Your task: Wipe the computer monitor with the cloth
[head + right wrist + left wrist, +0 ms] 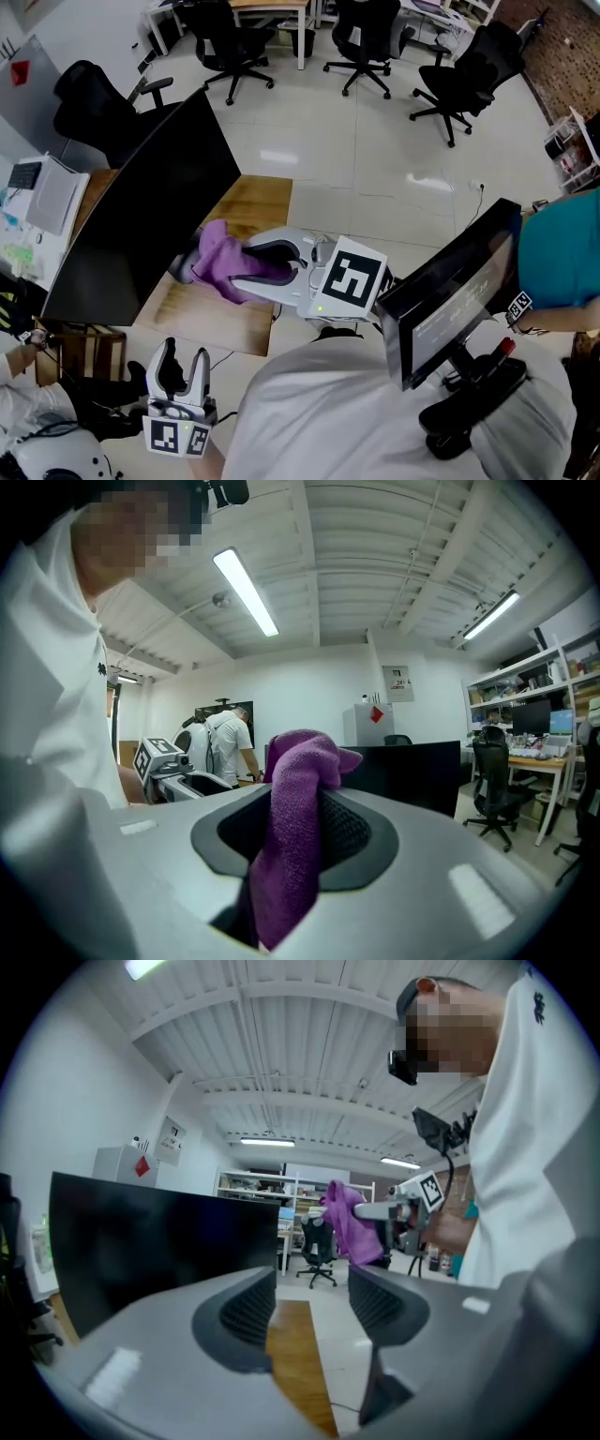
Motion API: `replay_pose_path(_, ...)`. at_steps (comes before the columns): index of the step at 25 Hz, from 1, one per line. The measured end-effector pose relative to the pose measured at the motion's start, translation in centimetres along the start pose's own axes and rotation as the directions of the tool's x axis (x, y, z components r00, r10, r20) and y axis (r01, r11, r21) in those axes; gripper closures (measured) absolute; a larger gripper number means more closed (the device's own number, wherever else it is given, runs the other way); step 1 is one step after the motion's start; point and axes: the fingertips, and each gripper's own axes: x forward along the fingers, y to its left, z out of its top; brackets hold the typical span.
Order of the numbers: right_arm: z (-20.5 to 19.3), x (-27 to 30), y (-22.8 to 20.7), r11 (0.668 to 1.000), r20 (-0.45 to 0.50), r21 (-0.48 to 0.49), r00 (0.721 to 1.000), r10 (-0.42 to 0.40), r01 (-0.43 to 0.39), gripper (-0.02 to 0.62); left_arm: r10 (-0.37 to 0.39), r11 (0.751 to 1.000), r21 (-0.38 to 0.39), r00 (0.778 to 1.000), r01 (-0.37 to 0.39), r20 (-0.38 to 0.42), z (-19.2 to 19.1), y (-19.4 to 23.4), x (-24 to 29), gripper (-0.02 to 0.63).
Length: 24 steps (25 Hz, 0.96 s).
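Office floor of pale tile, black swivel chairs behind. Large black flat monitor (141, 216) stands on wooden surface (253, 202). Right tongs (267, 264) clamp the fuzzy purple cloth (220, 261) just beside the screen's lower corner. Left tongs (184, 358) gape empty, held low. Risks: bare tong tips scraping the screen; unbraced monitor tipping under push; cloth slipping free.
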Motion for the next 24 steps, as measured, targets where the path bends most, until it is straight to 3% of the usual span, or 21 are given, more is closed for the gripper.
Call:
replay_pose_path(11, 0.3, 0.5, 0.1, 1.000, -0.009, 0.020, 1.000, -0.014, 0.015, 0.464, -0.027, 1.000, -0.006, 1.000, 0.027, -0.010, -0.2, 0.0, 0.5, 0.342)
replay_pose_path(24, -2.7, 0.2, 1.0, 0.999, -0.035, 0.032, 0.999, -0.007, 0.008, 0.465, -0.053, 0.998, -0.022, 0.998, 0.052, -0.045, -2.1, -1.2, 1.0, 0.342)
